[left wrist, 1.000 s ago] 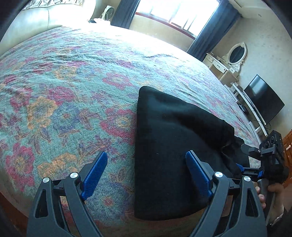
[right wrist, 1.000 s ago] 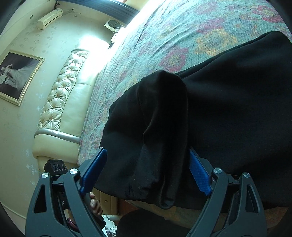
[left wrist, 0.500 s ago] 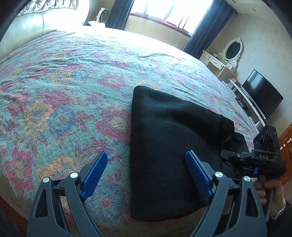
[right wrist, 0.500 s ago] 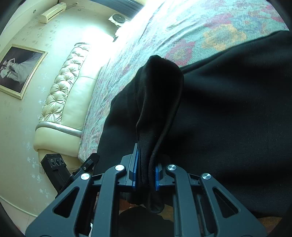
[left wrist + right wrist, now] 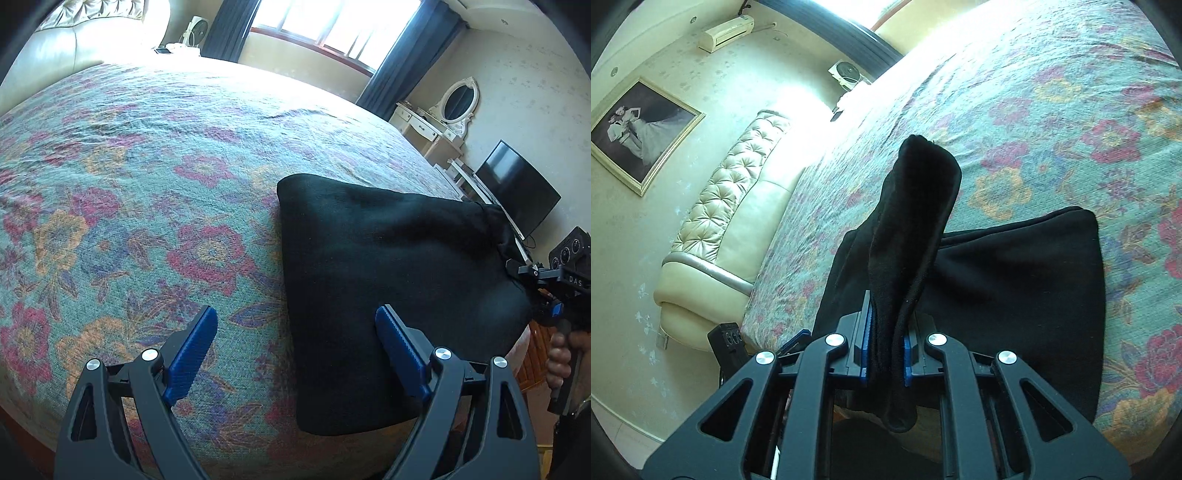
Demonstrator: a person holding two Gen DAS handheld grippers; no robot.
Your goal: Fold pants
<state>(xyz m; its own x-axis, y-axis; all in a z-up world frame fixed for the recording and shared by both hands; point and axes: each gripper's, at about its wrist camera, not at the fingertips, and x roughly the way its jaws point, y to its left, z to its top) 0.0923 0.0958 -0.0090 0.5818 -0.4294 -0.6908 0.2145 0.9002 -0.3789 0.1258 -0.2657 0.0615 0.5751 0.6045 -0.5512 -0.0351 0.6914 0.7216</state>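
Black pants (image 5: 384, 280) folded on the floral bed (image 5: 147, 192), near its edge. One bunched end lifted off the bed, pinched tight between right gripper (image 5: 885, 354) fingers (image 5: 865, 345). Left gripper (image 5: 295, 354) spread wide, empty, hovering over the near left edge of the pants.

The only legible text is "DAS", printed on the right hand-held gripper (image 5: 543, 291) body.
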